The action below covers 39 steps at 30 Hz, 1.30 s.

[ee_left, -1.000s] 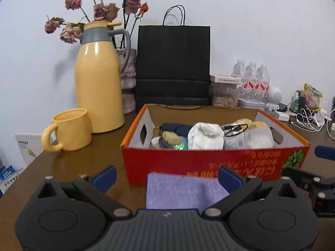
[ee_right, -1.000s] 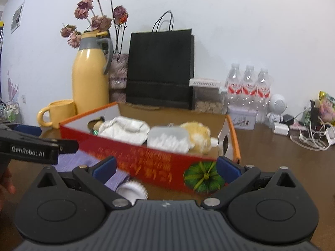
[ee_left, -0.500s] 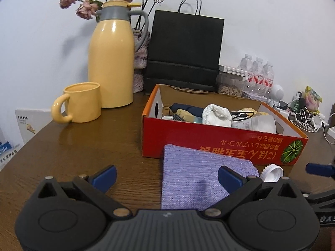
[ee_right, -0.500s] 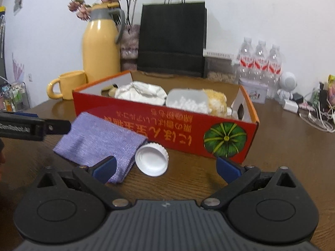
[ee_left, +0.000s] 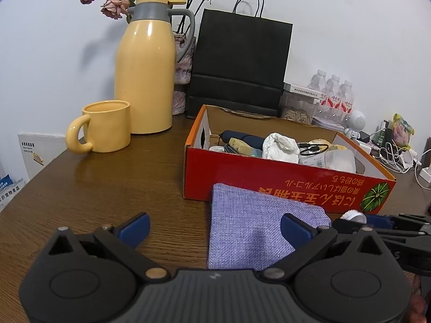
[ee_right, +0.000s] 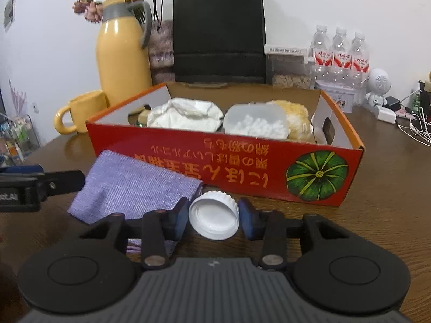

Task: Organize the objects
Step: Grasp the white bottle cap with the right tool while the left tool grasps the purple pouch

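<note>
A red cardboard box (ee_right: 347, 161) (ee_left: 242, 172) holds several items: a white cloth, a clear tub, a cable. A folded purple cloth (ee_left: 250, 231) (ee_right: 129, 185) lies on the table before it. My right gripper (ee_right: 213, 216) is shut on a white jar lid (ee_right: 214, 218), held tilted just in front of the box; the lid also shows in the left wrist view (ee_left: 353, 215). My left gripper (ee_left: 214, 227) is open and empty, above the table at the cloth's left edge.
A yellow thermos (ee_left: 145, 72) and yellow mug (ee_left: 105, 126) stand at the back left, a black paper bag (ee_left: 239, 67) behind the box. Water bottles (ee_right: 339, 51), a small white robot figure (ee_right: 378, 83) and cables (ee_right: 414, 129) are at the right.
Both grippers pulled back from the box. My right gripper went from open to closed around the white lid. The left gripper stayed open.
</note>
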Each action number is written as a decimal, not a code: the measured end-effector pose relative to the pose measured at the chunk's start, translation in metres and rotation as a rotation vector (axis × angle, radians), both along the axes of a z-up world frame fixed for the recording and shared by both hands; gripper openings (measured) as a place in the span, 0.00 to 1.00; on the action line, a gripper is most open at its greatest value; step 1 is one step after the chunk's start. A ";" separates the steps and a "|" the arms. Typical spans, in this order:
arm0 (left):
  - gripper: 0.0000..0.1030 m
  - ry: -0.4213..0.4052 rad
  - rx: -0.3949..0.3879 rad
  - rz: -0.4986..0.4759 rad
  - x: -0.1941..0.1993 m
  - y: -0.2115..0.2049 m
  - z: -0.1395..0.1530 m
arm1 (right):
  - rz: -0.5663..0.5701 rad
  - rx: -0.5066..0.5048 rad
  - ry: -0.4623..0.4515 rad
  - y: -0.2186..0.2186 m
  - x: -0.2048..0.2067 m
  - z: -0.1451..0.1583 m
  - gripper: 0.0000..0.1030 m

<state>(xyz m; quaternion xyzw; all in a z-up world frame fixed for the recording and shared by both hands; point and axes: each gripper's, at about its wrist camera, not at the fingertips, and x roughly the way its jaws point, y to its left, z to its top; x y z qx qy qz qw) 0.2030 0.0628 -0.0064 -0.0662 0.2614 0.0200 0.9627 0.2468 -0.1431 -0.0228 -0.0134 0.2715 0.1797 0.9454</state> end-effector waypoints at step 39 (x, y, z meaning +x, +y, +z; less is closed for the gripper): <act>1.00 0.163 0.129 -0.134 0.043 -0.072 -0.030 | -0.010 0.044 -0.130 -0.047 -0.018 0.015 0.39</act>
